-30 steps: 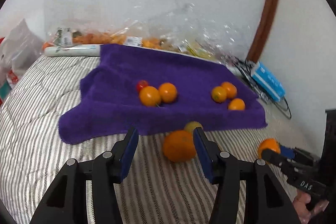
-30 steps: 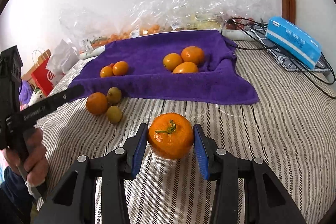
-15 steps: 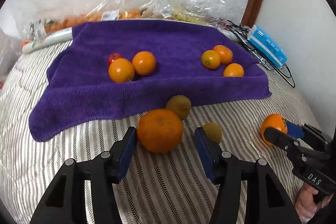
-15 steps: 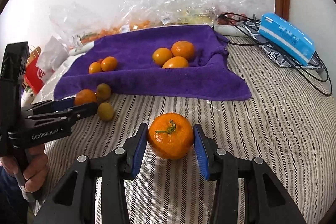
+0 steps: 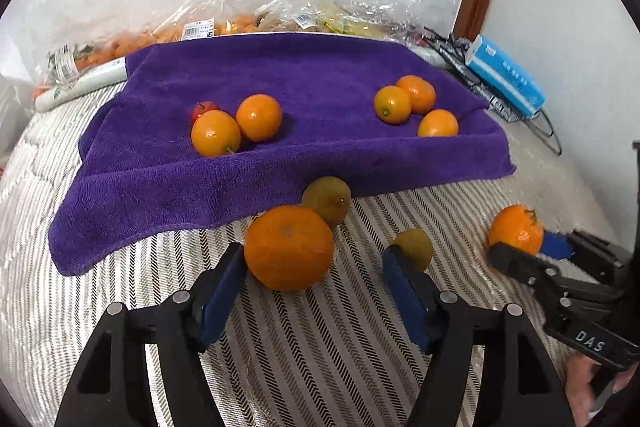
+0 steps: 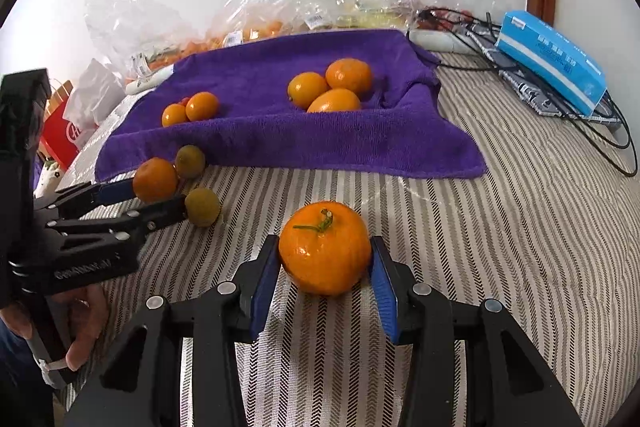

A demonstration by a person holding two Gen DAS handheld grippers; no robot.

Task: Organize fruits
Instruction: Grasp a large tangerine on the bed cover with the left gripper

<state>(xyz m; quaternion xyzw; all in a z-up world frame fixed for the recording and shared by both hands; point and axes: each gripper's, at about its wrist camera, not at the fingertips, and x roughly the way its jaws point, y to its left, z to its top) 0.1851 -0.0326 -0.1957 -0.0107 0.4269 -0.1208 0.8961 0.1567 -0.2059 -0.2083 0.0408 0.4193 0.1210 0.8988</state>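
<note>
An orange mandarin [image 5: 288, 247] lies on the striped bedcover between the jaws of my left gripper [image 5: 316, 269]. Those jaws are opening; the right pad stands clear of the fruit. Two greenish fruits [image 5: 328, 201] [image 5: 414, 249] sit just beyond, one at the right fingertip. My right gripper [image 6: 324, 267] is shut on a stemmed mandarin [image 6: 324, 247] resting on the cover. A purple towel [image 5: 312, 79] behind carries two groups of small orange fruits [image 5: 236, 125] [image 5: 416, 103] and a red one [image 5: 202, 107]. The left gripper [image 6: 156, 198] also shows in the right wrist view.
Clear plastic bags of fruit [image 5: 224, 27] lie along the wall behind the towel. A blue box [image 6: 552, 63] and black cables [image 6: 600, 131] sit at the right. A red paper bag [image 6: 60, 135] stands at the left edge. A hand [image 6: 86, 331] grips the left tool.
The left gripper has closed in on the loose mandarin, tipped down, and its jaws have widened around it. The right gripper has kept still on its mandarin.
</note>
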